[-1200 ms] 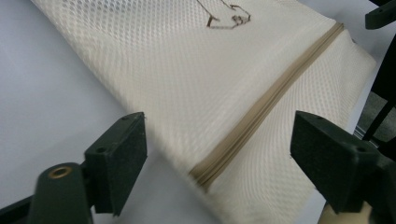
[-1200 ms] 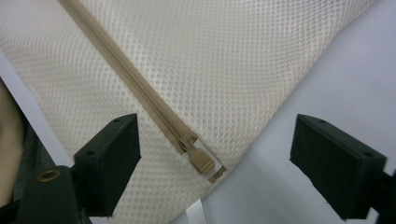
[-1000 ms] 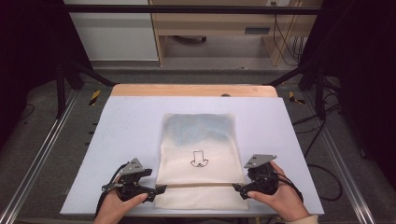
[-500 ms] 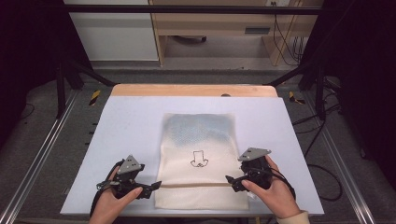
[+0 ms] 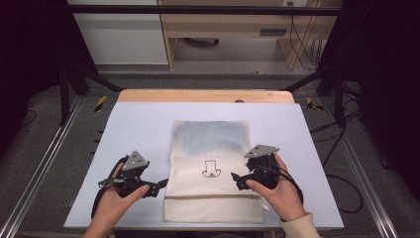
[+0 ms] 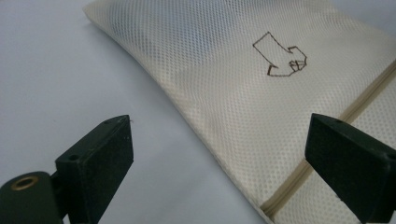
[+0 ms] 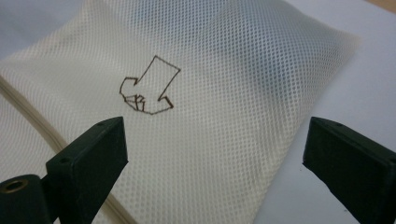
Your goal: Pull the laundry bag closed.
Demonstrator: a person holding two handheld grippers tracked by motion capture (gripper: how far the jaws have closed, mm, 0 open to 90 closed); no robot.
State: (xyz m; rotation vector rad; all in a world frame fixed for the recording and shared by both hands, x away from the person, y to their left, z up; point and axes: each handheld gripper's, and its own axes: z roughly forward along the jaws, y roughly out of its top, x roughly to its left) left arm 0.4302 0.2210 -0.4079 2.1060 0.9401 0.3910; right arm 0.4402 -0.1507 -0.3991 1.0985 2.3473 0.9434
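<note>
A cream mesh fabric bag (image 5: 212,173) with a brown arrow-shaped mark (image 5: 211,168) lies flat on my pale blue bench (image 5: 138,129). My left claw (image 5: 159,186) hovers released just beside its left edge, near the zip seam (image 6: 322,135). My right claw (image 5: 236,179) hovers released over its right edge, gripping nothing.

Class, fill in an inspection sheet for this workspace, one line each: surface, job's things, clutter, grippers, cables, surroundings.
Surface: pale blue table top, wooden strip at far edge.
Job's things: cream mesh bag, flat, zipper near the person, drawn arrow on it.
Clutter: nothing seen.
Grippers: left gripper open beside the bag's left edge; right gripper open over its right edge.
Cables: black cable trails right of the table.
Surroundings: grey floor, wooden desk beyond.
</note>
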